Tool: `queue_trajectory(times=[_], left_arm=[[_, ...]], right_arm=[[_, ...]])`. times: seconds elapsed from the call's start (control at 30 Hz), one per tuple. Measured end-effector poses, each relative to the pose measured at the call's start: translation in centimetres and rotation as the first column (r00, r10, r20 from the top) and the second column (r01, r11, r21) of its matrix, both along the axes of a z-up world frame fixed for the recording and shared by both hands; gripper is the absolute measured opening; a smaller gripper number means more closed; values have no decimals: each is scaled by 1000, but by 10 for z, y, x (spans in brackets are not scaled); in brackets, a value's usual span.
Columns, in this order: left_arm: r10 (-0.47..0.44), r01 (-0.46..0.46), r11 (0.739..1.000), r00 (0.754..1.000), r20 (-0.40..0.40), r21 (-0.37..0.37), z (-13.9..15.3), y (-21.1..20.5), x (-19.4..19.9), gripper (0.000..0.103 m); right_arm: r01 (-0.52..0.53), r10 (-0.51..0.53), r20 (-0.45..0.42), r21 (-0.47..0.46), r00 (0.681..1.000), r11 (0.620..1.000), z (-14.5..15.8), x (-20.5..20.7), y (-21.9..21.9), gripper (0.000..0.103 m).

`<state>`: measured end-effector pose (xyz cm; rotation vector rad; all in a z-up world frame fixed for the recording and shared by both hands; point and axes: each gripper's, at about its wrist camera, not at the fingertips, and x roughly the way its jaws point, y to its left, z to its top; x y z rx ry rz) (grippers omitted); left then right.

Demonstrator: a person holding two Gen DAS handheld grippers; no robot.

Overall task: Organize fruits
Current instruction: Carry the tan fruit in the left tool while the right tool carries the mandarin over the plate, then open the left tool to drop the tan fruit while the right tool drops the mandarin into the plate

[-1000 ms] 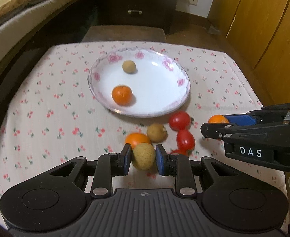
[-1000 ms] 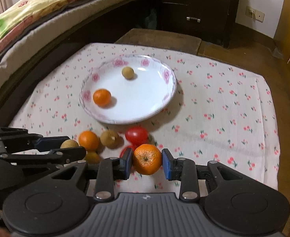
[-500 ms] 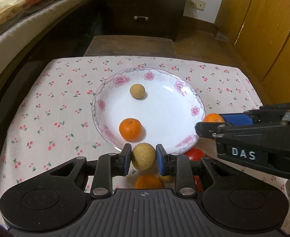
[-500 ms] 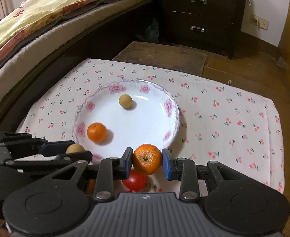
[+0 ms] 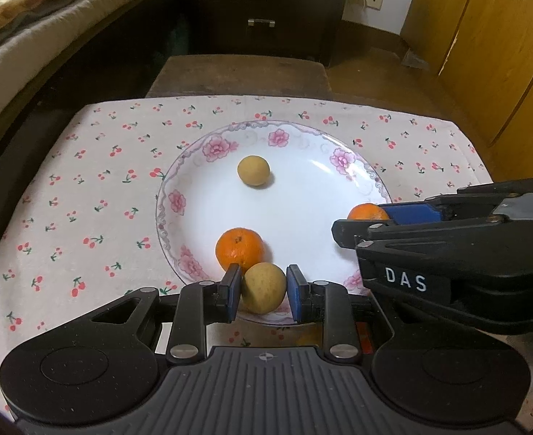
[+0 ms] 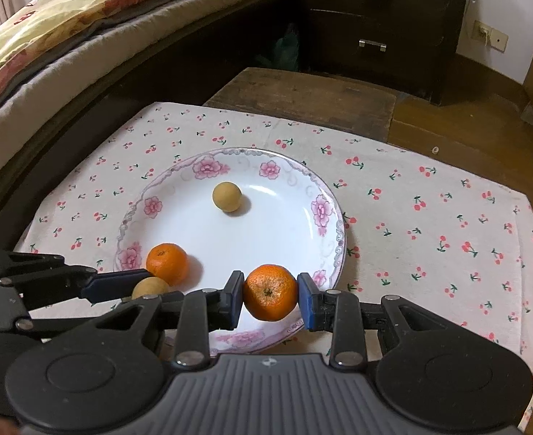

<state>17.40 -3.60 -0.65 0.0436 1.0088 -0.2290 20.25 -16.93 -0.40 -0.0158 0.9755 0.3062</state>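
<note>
A white plate with pink flowers [image 5: 179,203] [image 6: 324,214] lies on the cherry-print cloth. In it are a small tan fruit [image 5: 253,170] [image 6: 226,196] and an orange [image 5: 239,248] [image 6: 166,262]. My left gripper [image 5: 263,291] is shut on a tan fruit [image 5: 264,287] [image 6: 149,287] above the plate's near rim. My right gripper [image 6: 271,299] is shut on an orange [image 6: 271,291] [image 5: 367,212] above the plate's near right part. The right gripper also shows at the right of the left wrist view [image 5: 342,232].
The cloth-covered table [image 6: 429,224] has a dark wooden stool [image 6: 302,94] behind it. A bed [image 6: 85,36] runs along the left, a dark drawer chest [image 6: 375,18] stands behind, and wooden cabinets [image 5: 491,54] stand at the right. Bits of fruit show beneath the left gripper [image 5: 308,337].
Both grippers have moved forward with their fruit, from over the loose fruit on the cloth to over the plate's near part. The loose tomatoes and other fruit have passed out of sight beneath them.
</note>
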Motion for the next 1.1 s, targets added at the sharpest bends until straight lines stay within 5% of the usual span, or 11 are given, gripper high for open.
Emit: queue_trajectory(times=[1.1], left_arm=[[16,-16,1000,999,36,3,14,5,-17,47]], right_arm=[[27,-25,44,-32,999,999,18,-22,-4,33]])
